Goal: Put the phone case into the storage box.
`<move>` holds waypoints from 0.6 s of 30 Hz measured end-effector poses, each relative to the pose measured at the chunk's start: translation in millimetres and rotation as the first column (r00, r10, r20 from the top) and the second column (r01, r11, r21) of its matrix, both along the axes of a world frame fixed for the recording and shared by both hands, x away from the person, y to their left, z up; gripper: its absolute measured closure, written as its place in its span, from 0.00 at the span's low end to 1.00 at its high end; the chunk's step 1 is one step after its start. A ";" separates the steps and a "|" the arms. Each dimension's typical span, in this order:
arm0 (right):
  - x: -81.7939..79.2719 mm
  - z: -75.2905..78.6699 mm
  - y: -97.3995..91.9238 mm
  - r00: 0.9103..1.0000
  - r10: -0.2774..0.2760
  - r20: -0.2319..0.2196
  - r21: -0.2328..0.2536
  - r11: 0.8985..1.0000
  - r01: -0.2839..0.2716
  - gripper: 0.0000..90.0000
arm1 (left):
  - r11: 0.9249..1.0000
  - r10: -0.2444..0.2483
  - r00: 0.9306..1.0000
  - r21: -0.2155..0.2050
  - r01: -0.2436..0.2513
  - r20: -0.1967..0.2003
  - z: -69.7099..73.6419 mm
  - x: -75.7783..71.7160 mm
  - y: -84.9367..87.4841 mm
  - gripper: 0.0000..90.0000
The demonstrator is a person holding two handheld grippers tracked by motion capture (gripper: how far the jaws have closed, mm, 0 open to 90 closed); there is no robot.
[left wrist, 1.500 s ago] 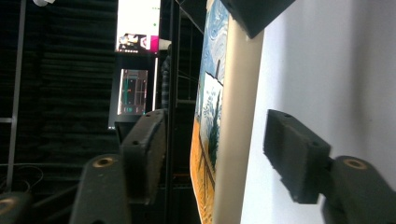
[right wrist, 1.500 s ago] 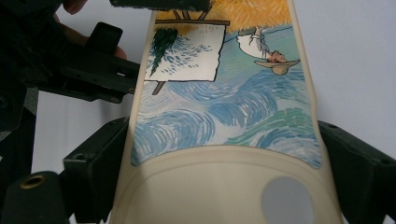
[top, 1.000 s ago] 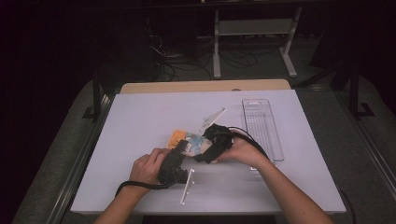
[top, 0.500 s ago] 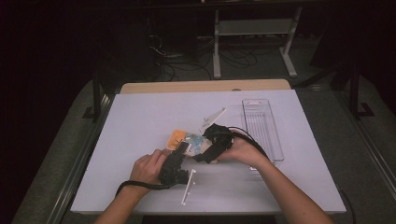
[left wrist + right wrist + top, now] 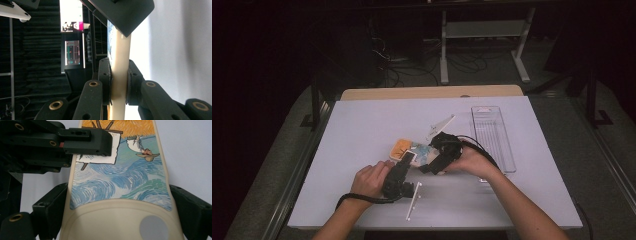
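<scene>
Cream-coloured and painted with blue swirls, a phone case (image 5: 417,152) is held over the middle of the white table (image 5: 362,125), the left gripper (image 5: 119,82), jaws just closing, clamped on its edge, the right gripper (image 5: 120,202) pinching both sides.

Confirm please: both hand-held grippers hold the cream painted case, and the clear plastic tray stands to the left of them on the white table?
Not quite. The clear plastic tray stands to the right of them, as the high view shows. The rest holds: the left hand-held gripper and the right hand-held gripper both clamp the cream painted case over the white table.
</scene>
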State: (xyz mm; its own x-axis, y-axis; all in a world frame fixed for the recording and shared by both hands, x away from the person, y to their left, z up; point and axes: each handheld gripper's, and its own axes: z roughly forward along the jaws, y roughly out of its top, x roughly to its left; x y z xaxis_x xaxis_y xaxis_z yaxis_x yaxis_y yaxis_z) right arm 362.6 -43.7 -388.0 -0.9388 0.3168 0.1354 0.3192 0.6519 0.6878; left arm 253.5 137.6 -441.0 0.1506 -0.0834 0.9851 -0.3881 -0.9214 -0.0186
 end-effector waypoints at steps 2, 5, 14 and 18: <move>-0.2 0.1 0.1 1.000 -0.004 -0.005 0.004 1.000 0.004 0.10 | 1.000 -0.001 1.000 0.001 0.001 0.002 0.3 -0.1 0.2 0.87; 0.1 0.5 -0.7 1.000 0.002 -0.001 0.018 1.000 -0.002 0.10 | 1.000 -0.001 1.000 -0.003 0.001 0.001 1.7 -0.4 0.2 0.87; -0.6 6.7 -6.6 1.000 -0.019 -0.002 0.042 0.999 0.020 0.02 | 1.000 0.029 1.000 -0.009 -0.029 -0.008 4.0 3.7 5.7 0.88; -1.2 11.0 -10.7 0.999 -0.032 -0.011 0.062 0.998 0.033 0.02 | 0.999 0.052 0.998 -0.011 -0.052 -0.026 5.9 6.9 10.5 0.88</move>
